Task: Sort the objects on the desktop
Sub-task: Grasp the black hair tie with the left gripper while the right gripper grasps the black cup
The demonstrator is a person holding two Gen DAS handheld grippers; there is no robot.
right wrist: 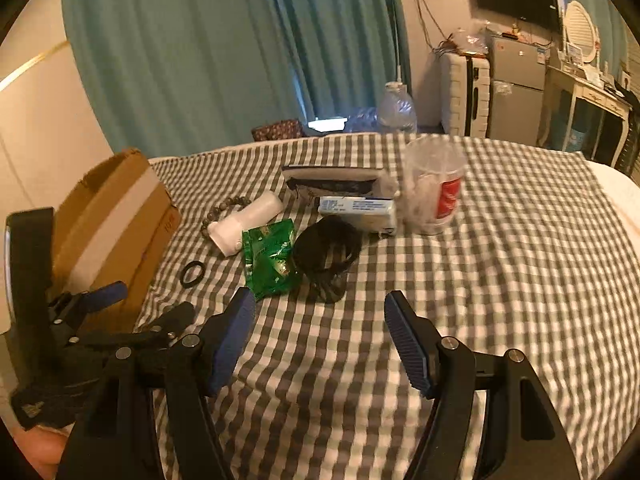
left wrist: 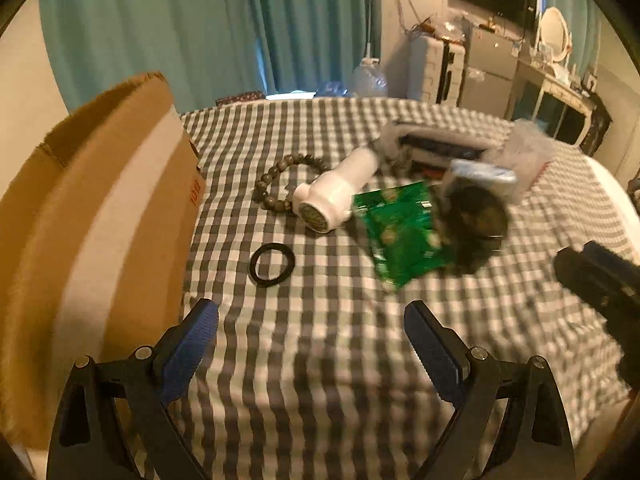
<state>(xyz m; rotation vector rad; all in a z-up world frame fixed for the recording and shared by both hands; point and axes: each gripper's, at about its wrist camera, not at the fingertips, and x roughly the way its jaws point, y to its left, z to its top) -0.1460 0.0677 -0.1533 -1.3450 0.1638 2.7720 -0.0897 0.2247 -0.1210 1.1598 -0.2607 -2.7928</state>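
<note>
A cardboard box [left wrist: 100, 216] is standing open at the left edge of a checked cloth [left wrist: 320, 360], and just right of it a thin black ring [left wrist: 272, 265] is lying flat, with a bead bracelet [left wrist: 280, 184], a white cylinder-shaped device [left wrist: 336, 196], a green foil packet [left wrist: 400, 232] and a dark coiled band [right wrist: 328, 256] clustering beyond. The left gripper [left wrist: 311, 344] is hovering over bare cloth with jaws spread wide and empty, and the right gripper [right wrist: 320, 336] is likewise hanging part-open, holding nothing. The ring is probably light and stiff, best pinched across its rim; the packet is likely crinkling and slippery, so an edge grip seems wise.
</note>
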